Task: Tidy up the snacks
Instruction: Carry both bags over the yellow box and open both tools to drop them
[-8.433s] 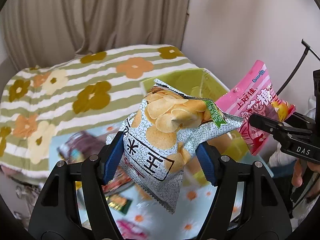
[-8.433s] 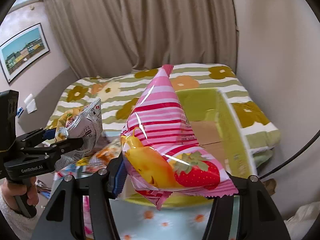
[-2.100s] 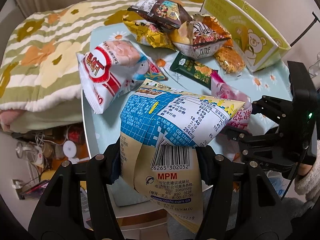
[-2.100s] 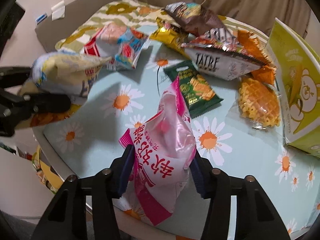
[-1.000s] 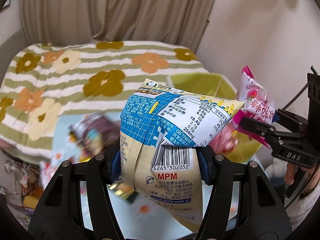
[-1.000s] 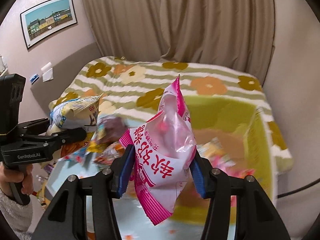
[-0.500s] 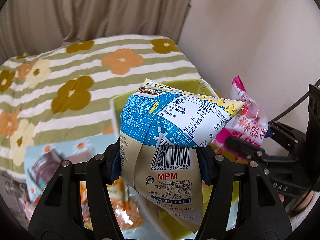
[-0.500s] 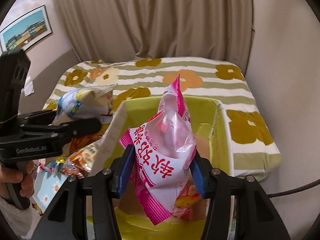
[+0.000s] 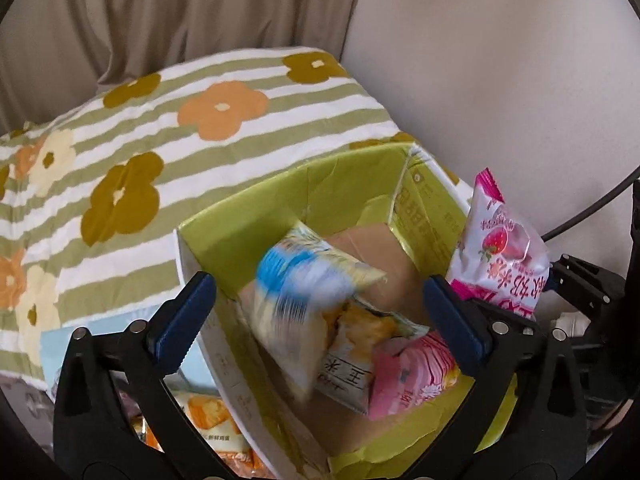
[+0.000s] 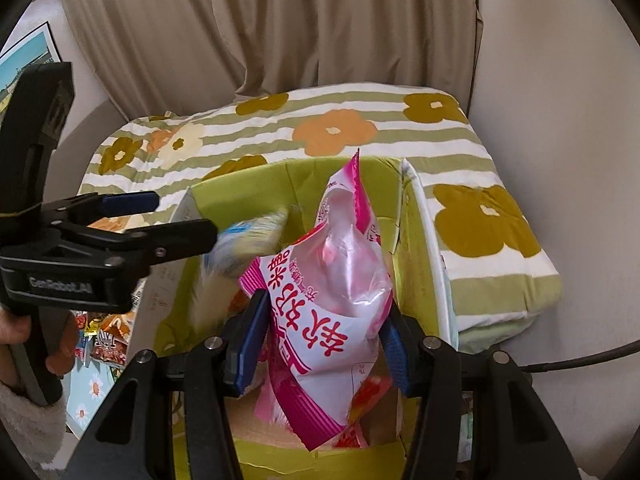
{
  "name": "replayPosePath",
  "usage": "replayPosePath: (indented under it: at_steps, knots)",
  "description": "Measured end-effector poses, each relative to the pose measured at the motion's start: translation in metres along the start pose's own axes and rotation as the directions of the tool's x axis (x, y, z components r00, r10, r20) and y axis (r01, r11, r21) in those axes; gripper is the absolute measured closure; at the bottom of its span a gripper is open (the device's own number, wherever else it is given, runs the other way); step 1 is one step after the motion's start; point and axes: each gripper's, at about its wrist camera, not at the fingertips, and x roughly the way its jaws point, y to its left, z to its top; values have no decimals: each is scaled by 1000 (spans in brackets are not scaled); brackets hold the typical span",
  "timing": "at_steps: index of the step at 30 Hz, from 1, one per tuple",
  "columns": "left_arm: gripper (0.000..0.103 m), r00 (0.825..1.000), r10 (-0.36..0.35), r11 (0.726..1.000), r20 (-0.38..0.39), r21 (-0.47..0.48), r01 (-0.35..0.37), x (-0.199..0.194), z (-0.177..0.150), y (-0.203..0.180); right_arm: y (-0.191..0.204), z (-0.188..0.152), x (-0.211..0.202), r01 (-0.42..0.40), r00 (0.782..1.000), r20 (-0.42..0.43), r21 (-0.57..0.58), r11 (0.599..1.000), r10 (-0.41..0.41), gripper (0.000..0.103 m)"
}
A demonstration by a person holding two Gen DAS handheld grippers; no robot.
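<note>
Beige curtains (image 10: 280, 20) hang across the top of both views, with a plain pale wall (image 9: 500, 60) at the right. Below them lies a green-and-white striped blanket with orange and brown flowers (image 9: 160, 128). In front of it, filling the lower centre of each frame, stands an open lime-green cardboard box (image 9: 240, 216) with a brown bottom.

The left gripper (image 9: 320, 312) is at the bottom of the left wrist view, its blue-padded fingers (image 9: 184, 316) spread wide apart and empty above the box. Between them a blue-and-yellow snack bag (image 9: 304, 288), blurred by motion, sits inside the box opening, touching neither pad. Under it on the box floor lie a grey-and-white chip bag printed with yellow chips (image 9: 360, 352) and a pink striped packet (image 9: 408, 372).

The right gripper (image 10: 324, 336), lower centre of the right wrist view, is clamped on a pink-and-white candy bag with red lettering (image 10: 336, 280), held upright over the box; the same bag shows at the right edge of the left wrist view.

At the lower left of both frames, more snack packets (image 9: 208, 416) lie on a light blue daisy-print tablecloth (image 10: 88, 392) beside the box.
</note>
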Motion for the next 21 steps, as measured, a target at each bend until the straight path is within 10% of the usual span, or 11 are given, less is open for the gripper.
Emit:
replayPosePath:
  at_steps: [18, 21]
  knots:
    - [1, 1000, 14, 996, 10, -90, -13, -25, -44, 26, -4, 14, 38, -2, 997, -77, -4, 1000, 2, 53]
    - [1, 1000, 27, 996, 10, -86, -27, -26, -46, 25, -3, 16, 36, 8, 1000, -28, -13, 1000, -8, 27]
